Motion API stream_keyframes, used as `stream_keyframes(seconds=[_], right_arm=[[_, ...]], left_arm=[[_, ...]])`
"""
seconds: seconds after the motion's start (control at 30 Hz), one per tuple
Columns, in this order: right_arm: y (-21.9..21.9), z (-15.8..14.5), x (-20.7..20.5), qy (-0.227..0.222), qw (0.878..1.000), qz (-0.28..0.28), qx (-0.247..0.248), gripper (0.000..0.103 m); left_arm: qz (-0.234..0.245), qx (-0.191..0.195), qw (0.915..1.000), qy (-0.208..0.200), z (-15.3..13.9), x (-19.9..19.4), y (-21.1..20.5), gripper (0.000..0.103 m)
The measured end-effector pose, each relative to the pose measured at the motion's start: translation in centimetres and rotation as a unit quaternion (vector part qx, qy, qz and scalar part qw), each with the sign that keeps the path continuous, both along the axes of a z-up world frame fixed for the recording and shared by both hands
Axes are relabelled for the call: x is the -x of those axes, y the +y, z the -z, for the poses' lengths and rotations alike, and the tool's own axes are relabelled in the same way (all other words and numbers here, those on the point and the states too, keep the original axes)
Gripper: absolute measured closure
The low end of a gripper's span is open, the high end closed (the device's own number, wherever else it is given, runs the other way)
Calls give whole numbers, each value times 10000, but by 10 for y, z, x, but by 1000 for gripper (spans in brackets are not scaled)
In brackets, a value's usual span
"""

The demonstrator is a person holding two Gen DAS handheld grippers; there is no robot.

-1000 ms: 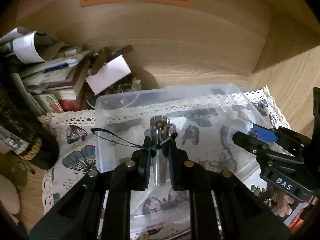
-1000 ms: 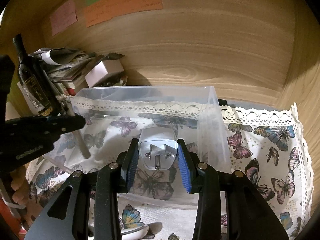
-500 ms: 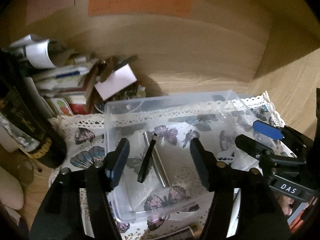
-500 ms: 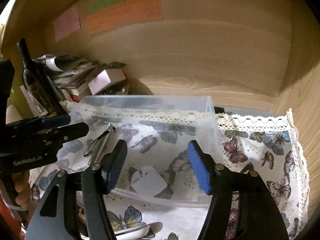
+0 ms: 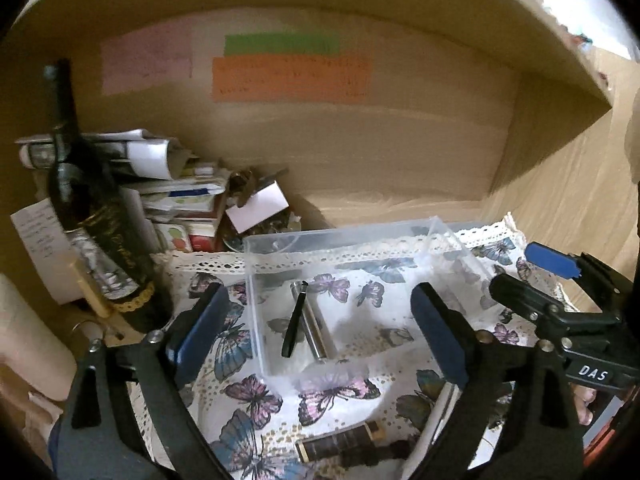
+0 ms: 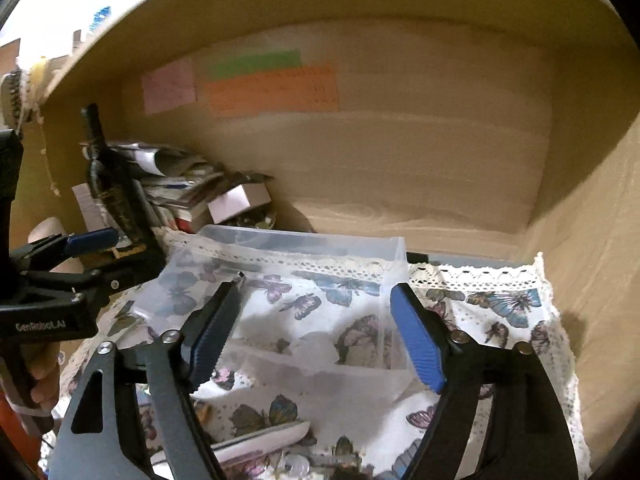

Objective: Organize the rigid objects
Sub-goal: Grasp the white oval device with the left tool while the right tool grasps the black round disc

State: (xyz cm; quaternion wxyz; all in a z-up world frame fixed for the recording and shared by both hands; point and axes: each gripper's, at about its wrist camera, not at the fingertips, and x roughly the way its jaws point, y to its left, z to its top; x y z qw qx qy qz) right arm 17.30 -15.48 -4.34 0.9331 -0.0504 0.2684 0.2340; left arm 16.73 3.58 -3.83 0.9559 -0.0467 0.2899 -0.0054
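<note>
A clear plastic bin point(image 5: 436, 228) stands on the butterfly cloth point(image 5: 256, 396). A silver metal cylinder with a black strap point(image 5: 314, 330) lies inside it, at its left. A white plug adapter point(image 6: 316, 346) lies inside too, seen through the near wall in the right wrist view. My left gripper point(image 5: 320, 330) is open and empty, pulled back above the bin's front. My right gripper point(image 6: 316, 338) is open and empty, in front of the bin point(image 6: 304, 236). The right gripper also shows at the right edge of the left wrist view point(image 5: 556, 276).
A dark wine bottle point(image 5: 100, 240) and a stack of papers and boxes point(image 5: 180, 196) stand at the back left. A dark tube with gold ends point(image 5: 344, 442) and a white flat object point(image 6: 260, 438) lie on the cloth in front. Wooden walls enclose the back and right.
Both grippers opened and let go: the cylinder and the plug adapter now lie in the bin. Both grippers have pulled back and up from the bin.
</note>
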Motion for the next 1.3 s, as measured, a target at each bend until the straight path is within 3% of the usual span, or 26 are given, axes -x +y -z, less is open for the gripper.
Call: stream_keyframes(seconds=[0.37, 0.83, 1.03, 1.13, 1.3], right_arm=[[-18, 16, 43, 66, 9996, 184, 194, 20], [-43, 79, 62, 1129, 9928, 187, 348, 21], [-47, 93, 63, 1446, 9889, 148, 299, 43], [-45, 98, 62, 1528, 9877, 137, 314, 47], [-40, 105, 56, 1627, 9862, 113, 303, 52]], left_arm=[[78, 42, 10000, 46, 13, 51, -7, 4], [512, 159, 9939, 968, 81, 70, -39, 4], [641, 91, 9915, 1129, 99, 80, -53, 6], [756, 135, 9892, 1247, 106, 81, -60, 20], [939, 189, 9864, 1337, 114, 75, -69, 26]])
